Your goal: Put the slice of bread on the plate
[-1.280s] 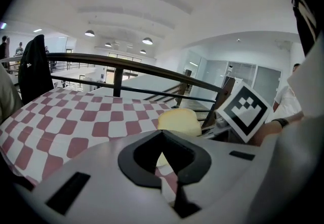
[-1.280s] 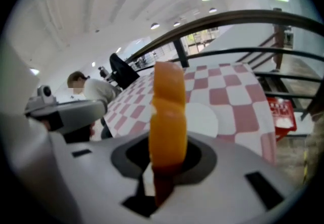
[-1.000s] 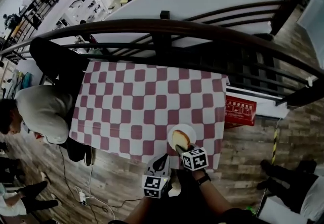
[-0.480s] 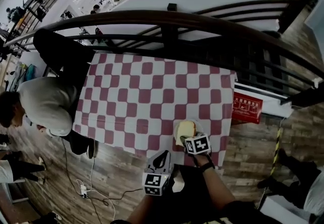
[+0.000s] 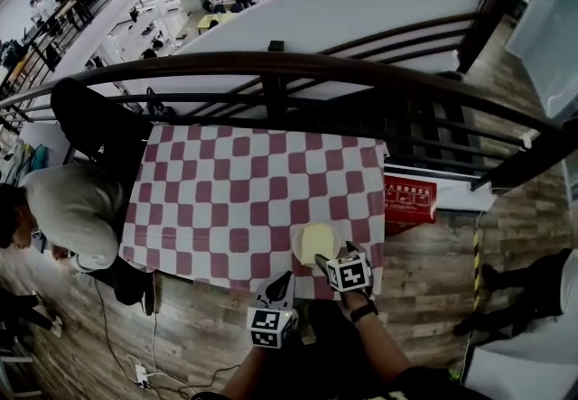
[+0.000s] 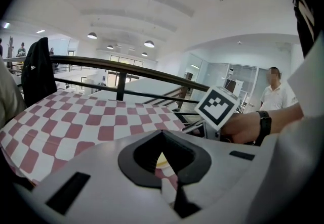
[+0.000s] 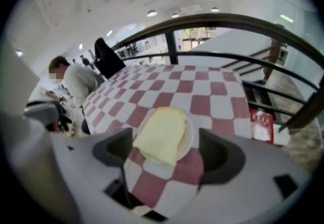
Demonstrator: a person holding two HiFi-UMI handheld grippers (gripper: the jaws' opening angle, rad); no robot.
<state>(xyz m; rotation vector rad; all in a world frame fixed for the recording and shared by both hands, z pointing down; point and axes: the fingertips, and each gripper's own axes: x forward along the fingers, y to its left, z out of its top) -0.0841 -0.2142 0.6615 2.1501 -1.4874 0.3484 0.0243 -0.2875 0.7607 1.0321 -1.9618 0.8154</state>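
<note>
— Backed away toward the lower edge of the head view, that's the right claw (image 5: 332, 255). A second ago it was down at the plate (image 5: 296, 245) with its jaws nearly together.

— And now?

— Its jaws are opening. In the right gripper view they stand wide apart, one on either side of the slice of bread (image 7: 159, 134), and neither presses on it.

— So where is the bread?

— It lies flat on the plate (a small white one) and covers most of it. The plate sits in the lower right part of the red-and-white checked worktop (image 5: 226, 200), near its front edge.

— What about the left claw (image 5: 280, 283)?

— It is at lower centre of the head view, off the worktop's front edge and left of the right one. In the left gripper view its jaw tips meet with nothing between them.

— Anything else around?

— A person (image 5: 77, 209) in a grey top is at the worktop's left side, and a red box (image 5: 408, 200) is just past its right side.
</note>
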